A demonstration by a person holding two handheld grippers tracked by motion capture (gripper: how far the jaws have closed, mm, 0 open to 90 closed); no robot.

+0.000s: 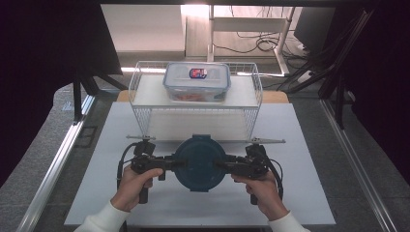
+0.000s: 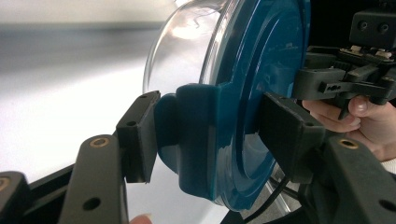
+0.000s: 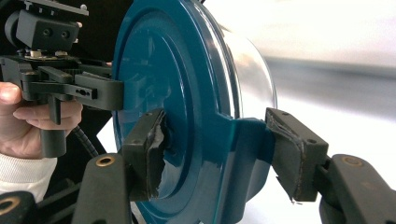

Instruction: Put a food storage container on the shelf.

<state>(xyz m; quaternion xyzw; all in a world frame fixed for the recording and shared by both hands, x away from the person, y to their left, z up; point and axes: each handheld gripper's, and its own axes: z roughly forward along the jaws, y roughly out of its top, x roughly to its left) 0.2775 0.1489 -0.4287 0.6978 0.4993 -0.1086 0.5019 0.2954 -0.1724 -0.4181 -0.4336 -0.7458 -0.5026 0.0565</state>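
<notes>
A: Teal lid, clear glass body: the round container [image 1: 199, 162] is held between the two grippers over the near half of the white table [image 1: 309, 193]. Whether it has cleared the surface, I cannot tell from above.

B: Grip points?

A: Opposite sides. Left gripper [image 1: 180, 163] is clamped on the lid's left latch tab, one pad under the tab, the other on the lid face [image 2: 243, 93]. Right gripper [image 1: 219, 165] mirrors it on the right tab [image 3: 243, 140]. Jaws on both are partway closed, pads pressing plastic.

B: Why two-handed?

A: My reading: glass is heavy and the tabs are small. A symmetric pinch keeps it level and stops it rotating.

B: Destination?

A: Probably the wire shelf rack [image 1: 145, 99] just behind. Its top deck already carries a rectangular lidded box [image 1: 197, 82]; the space beneath looks free.

B: Surroundings?

A: Matte white board on a grey frame with metal rails. Dark curtains either side, cables on the floor beyond.
</notes>
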